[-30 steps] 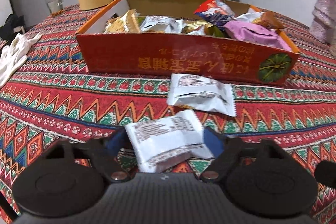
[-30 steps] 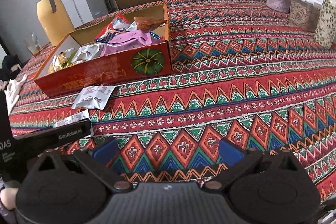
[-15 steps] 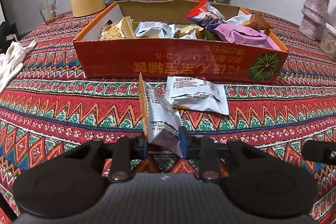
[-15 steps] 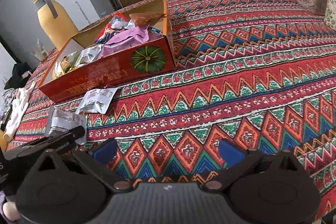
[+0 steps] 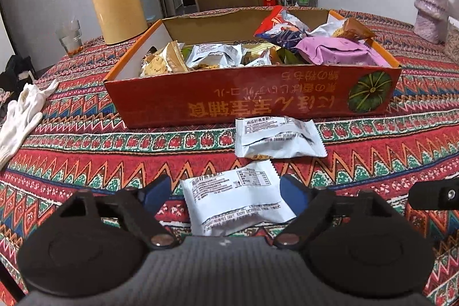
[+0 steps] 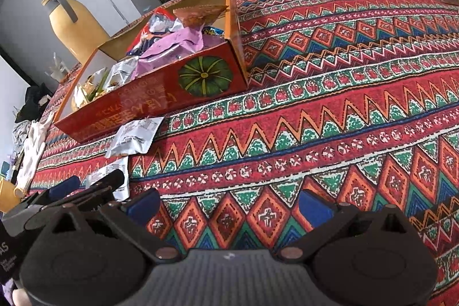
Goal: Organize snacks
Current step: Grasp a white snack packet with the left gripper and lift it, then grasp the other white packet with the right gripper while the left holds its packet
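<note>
The snack packet (image 5: 235, 201), pinched upright a moment ago, is lying flat between the left gripper's (image 5: 226, 192) opening jaws; the right gripper (image 6: 229, 204) is hovering wide, empty.

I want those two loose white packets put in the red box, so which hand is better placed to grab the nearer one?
Left. The left tool already straddles the nearer white packet, its jaws opening around it. The right tool is open over bare tablecloth, off to the side of both packets and the red box.

Black tongs (image 5: 226, 191), blue pads (image 5: 291, 189), ribbed grey housing, silver pivot screws.
</note>
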`<state>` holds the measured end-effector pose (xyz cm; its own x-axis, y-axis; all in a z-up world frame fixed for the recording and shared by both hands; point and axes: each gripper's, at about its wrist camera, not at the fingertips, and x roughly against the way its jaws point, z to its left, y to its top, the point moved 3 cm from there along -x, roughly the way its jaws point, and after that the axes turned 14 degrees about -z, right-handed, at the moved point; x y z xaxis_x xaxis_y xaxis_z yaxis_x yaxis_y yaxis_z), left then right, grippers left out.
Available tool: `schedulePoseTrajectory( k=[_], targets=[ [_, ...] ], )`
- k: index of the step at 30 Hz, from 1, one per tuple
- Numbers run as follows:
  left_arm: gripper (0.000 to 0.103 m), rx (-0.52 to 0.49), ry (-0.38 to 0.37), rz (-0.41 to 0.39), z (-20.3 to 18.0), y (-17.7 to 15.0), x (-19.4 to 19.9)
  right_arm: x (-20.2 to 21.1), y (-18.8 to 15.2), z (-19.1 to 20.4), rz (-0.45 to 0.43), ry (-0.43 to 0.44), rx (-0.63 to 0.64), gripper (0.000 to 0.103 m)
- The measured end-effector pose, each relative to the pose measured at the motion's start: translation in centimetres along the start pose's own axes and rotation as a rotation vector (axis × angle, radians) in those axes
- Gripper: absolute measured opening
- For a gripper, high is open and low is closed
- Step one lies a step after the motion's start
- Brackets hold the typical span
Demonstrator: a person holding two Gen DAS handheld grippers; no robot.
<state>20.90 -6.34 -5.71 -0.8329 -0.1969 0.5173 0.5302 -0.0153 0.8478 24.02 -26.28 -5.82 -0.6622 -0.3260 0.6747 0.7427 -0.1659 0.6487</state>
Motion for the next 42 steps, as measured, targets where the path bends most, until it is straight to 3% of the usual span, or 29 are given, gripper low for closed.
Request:
schedulePoseTrajectory(
  k=[6, 10, 13, 27, 29, 30, 42],
  targets=[
    [0.081, 0.017, -0.008, 0.032, 0.2, -0.2, -1.2, -1.1, 0.5, 0.3, 0.039, -0.007, 0.022, 0.103],
    [0.054, 0.03, -0.04, 0.024, 0.3, 0.0, -1.2, -1.7, 0.9, 0.4, 0.046, -0.007, 0.025, 0.103],
    [0.048, 0.04, -0.049, 0.015, 0.5, 0.3, -1.0, -1.9, 1.1, 0.5, 0.048, -0.002, 0.025, 0.103],
    [0.035, 0.072, -0.073, -0.017, 1.6, 1.1, 0.2, -2.2, 1.2, 1.1, 0.047, -0.005, 0.03, 0.103],
    [0.018, 0.082, -0.084, -0.022, 1.9, 1.1, 0.4, -2.1, 1.2, 1.3, 0.044, -0.008, 0.033, 0.103],
    [0.015, 0.088, -0.091, -0.024, 2.1, 1.2, 0.5, -2.1, 1.2, 1.4, 0.043, -0.008, 0.033, 0.103],
    [0.015, 0.143, -0.087, -0.067, 5.4, 1.9, 1.7, -1.9, 1.6, 4.8, 0.001, -0.003, 0.058, 0.103]
  ],
)
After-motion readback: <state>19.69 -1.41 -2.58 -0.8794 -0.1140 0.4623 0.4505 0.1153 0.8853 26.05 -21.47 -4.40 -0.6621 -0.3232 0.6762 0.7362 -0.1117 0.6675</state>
